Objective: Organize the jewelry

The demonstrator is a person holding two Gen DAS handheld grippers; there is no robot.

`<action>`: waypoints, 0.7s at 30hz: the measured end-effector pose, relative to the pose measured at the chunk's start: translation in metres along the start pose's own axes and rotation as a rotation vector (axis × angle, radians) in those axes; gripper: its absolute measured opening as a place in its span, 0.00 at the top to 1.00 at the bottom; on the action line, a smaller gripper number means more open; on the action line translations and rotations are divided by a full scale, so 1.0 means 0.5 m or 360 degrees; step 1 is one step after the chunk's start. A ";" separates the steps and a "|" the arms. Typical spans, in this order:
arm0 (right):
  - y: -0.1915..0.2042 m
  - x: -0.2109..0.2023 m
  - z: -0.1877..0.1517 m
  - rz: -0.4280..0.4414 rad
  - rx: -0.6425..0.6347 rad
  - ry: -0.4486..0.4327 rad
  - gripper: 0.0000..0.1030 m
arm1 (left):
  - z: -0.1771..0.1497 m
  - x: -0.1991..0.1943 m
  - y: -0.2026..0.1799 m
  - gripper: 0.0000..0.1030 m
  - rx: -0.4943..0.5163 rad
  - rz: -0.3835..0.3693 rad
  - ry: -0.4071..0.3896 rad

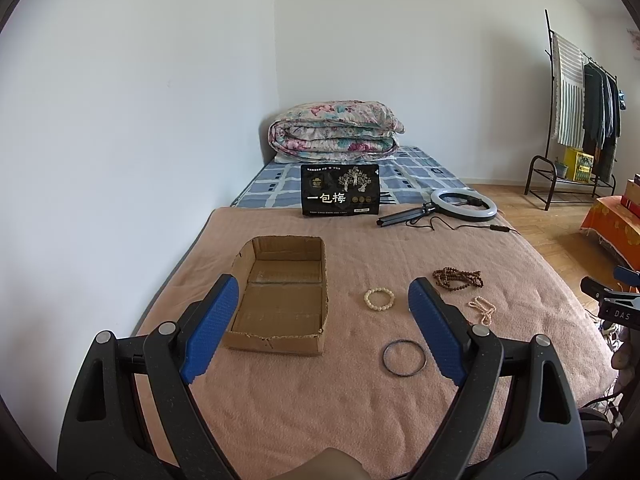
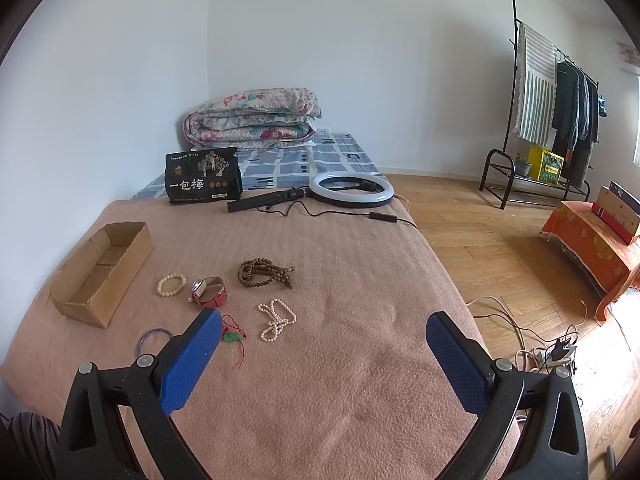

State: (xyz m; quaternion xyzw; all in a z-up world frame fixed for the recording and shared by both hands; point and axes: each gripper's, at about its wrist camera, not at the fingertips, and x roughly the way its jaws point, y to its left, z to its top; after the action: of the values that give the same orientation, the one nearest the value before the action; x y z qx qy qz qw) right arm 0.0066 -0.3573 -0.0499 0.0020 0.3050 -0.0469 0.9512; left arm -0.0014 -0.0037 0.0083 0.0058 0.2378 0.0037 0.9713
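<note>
Cardboard box (image 1: 280, 304) sits empty on the bed's blanket (image 2: 340, 360), jewelry like the cream bracelet (image 1: 379, 299) and wooden beads (image 2: 264, 272) spread beside it for picking; both grippers (image 1: 320, 320) (image 2: 324, 356) hover, fingers released.

On the blanket (image 2: 340, 360), the cardboard box (image 2: 102, 272) lies left of the bracelets, watch (image 2: 209, 291) and bead strands.
</note>
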 end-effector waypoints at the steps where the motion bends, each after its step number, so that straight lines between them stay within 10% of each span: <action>1: 0.000 0.000 0.000 0.0000 0.0000 0.0001 0.00 | 0.001 0.000 0.001 0.14 -0.0002 -0.0002 0.0001; 21: 0.000 0.006 -0.002 0.0004 0.0000 0.0014 0.00 | -0.004 -0.001 -0.006 0.14 0.0008 0.0001 0.0001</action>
State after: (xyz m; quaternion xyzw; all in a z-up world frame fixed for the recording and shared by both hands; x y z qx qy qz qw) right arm 0.0085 -0.3574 -0.0522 0.0026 0.3091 -0.0457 0.9499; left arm -0.0029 -0.0066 0.0068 0.0083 0.2380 0.0033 0.9712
